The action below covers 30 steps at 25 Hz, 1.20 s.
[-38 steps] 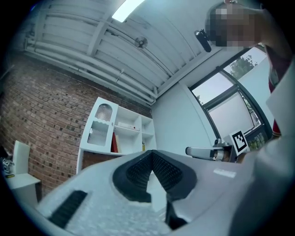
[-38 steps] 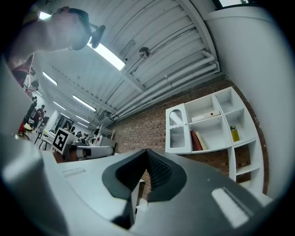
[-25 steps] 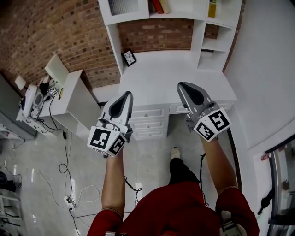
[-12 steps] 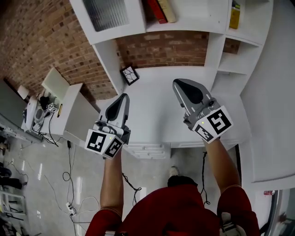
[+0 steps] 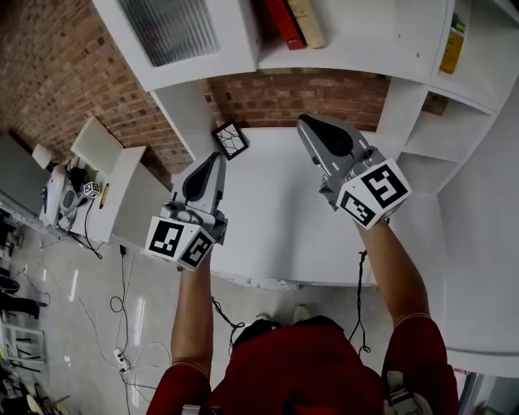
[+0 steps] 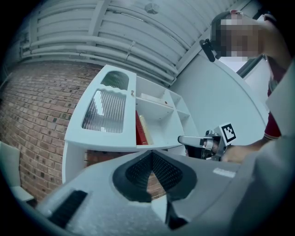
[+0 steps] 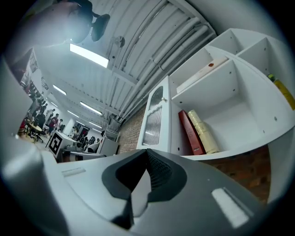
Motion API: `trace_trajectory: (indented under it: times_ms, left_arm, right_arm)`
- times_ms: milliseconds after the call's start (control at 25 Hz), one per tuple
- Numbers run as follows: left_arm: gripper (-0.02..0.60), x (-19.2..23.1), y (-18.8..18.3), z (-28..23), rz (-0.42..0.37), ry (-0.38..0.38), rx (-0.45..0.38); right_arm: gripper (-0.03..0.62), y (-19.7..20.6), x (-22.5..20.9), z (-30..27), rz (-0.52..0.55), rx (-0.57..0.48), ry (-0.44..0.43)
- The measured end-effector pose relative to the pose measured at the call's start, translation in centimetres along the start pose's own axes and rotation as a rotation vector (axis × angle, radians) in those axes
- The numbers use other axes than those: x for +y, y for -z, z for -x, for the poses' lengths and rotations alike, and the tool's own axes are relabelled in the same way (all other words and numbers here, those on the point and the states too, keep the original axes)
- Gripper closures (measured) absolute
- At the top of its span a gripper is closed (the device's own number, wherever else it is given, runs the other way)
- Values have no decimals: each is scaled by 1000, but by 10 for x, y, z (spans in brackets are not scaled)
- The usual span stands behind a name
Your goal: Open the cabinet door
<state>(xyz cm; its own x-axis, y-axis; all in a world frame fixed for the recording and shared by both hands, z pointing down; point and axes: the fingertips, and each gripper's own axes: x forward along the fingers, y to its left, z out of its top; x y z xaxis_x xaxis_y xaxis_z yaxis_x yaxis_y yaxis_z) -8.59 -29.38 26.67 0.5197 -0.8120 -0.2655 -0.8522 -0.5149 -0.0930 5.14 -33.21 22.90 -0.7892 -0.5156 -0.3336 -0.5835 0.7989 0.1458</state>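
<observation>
The left gripper (image 5: pixel 215 164) and right gripper (image 5: pixel 315 128), jaws pressed together and empty, have advanced; the door (image 5: pixel 169 31) lies at 11 o'clock, nearer the left.

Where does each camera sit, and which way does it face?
Head view: on the person's head, looking steeply down at the desk; forearms, left gripper, right gripper show.
Left gripper view: on that gripper, facing up along its closed jaws at the cabinet door; right gripper shows.
Right gripper view: likewise, facing up along closed jaws at the shelves.
All three share the cabinet door and red book.
</observation>
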Motion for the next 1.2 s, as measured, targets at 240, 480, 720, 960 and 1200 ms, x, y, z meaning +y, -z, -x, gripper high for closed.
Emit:
trace_trajectory:
  times_ms: [240, 480, 720, 960, 1200]
  left_arm:
    - [577, 27, 9, -22, 4, 26, 5]
    - [577, 47, 14, -42, 2, 62, 7]
    - [577, 69, 20, -57, 24, 74, -3]
    - [577, 82, 23, -62, 25, 83, -10]
    - [577, 90, 21, -65, 22, 90, -14]
  right_arm:
    - [582, -4, -27, -43, -28, 4, 9]
    - [560, -8, -47, -87, -54, 21, -10]
    - [515, -2, -59, -121, -70, 59, -22]
    - [462, 3, -67, -149, -89, 102, -28]
    - [448, 8, -75, -170, -79, 154, 2]
